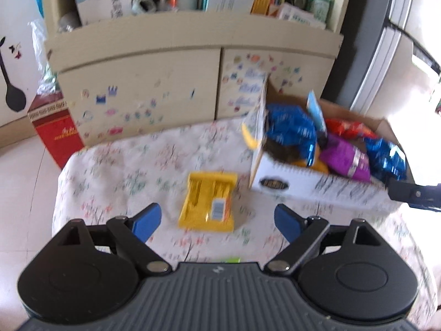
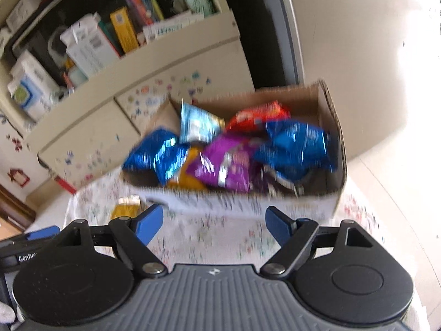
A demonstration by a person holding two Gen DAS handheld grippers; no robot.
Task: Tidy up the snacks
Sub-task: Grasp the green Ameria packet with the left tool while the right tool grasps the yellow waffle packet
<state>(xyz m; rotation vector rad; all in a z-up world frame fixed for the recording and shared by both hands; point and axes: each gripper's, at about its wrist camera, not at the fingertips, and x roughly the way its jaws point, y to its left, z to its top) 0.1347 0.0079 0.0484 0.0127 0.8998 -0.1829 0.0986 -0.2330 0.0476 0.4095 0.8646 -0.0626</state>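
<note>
Left wrist view shows the yellow snack packet [image 1: 208,202] flat on the bench [image 1: 137,165], just ahead between the left gripper [image 1: 217,220]'s spread, empty jaws, long axis pointing away, nearer than the right gripper [image 2: 213,224], likewise released, facing the snack box [image 2: 328,143].

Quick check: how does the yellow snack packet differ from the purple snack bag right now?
The yellow snack packet lies flat and alone on the floral tablecloth, outside the cardboard box; the purple snack bag sits inside that box, crowded among blue bags. The yellow packet looks flat and squarish; the purple bag looks puffed and crumpled. The yellow one lies just ahead of the open left claw. Neither is gripped.
</note>
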